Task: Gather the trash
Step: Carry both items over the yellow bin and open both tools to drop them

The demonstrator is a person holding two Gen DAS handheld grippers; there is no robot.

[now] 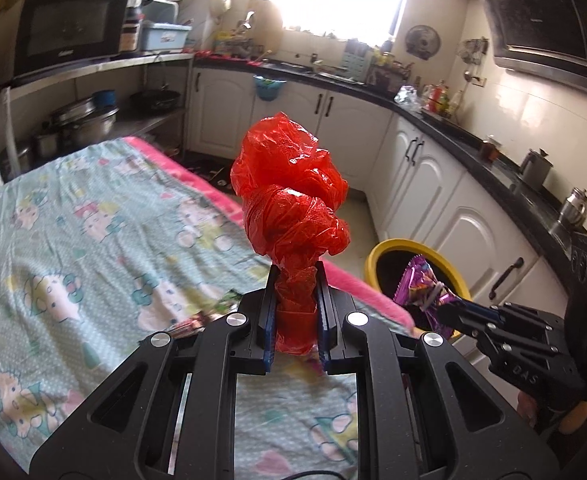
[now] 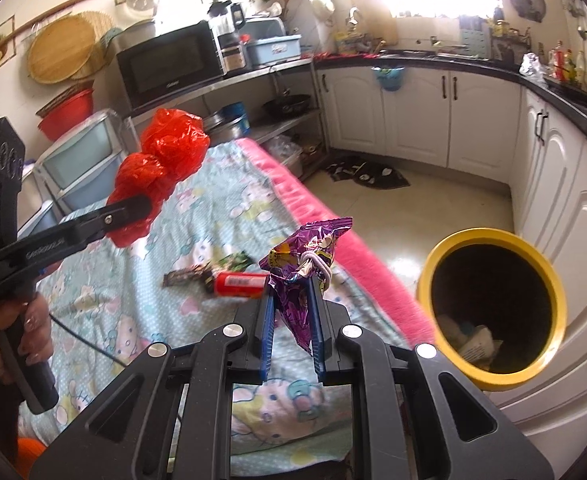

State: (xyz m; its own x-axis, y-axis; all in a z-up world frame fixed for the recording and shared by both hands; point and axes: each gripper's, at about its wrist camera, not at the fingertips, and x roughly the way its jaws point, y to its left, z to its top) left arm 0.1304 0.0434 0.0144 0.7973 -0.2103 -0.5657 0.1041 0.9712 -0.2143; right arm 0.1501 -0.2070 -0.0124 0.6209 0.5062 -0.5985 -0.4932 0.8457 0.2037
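My left gripper (image 1: 296, 270) is shut on a crumpled red plastic bag (image 1: 289, 192), held up over the cloth-covered table (image 1: 73, 220). The same red bag (image 2: 161, 164) shows at the left of the right wrist view, in the left gripper (image 2: 143, 204). My right gripper (image 2: 291, 276) is shut on a purple snack wrapper (image 2: 307, 256) above the table's pink edge. In the left wrist view the right gripper (image 1: 447, 304) holds that wrapper (image 1: 423, 288) in front of the yellow-rimmed bin (image 1: 377, 256). The bin (image 2: 493, 240) stands on the floor to the right, paper scraps inside.
On the cloth lie a red wrapper (image 2: 239, 283), a dark wrapper (image 2: 185, 276) and a green one (image 2: 235, 260). White cabinets (image 2: 417, 120) and a black countertop (image 1: 473, 144) run along the back and right. A shelf with a microwave (image 2: 169, 62) stands behind the table.
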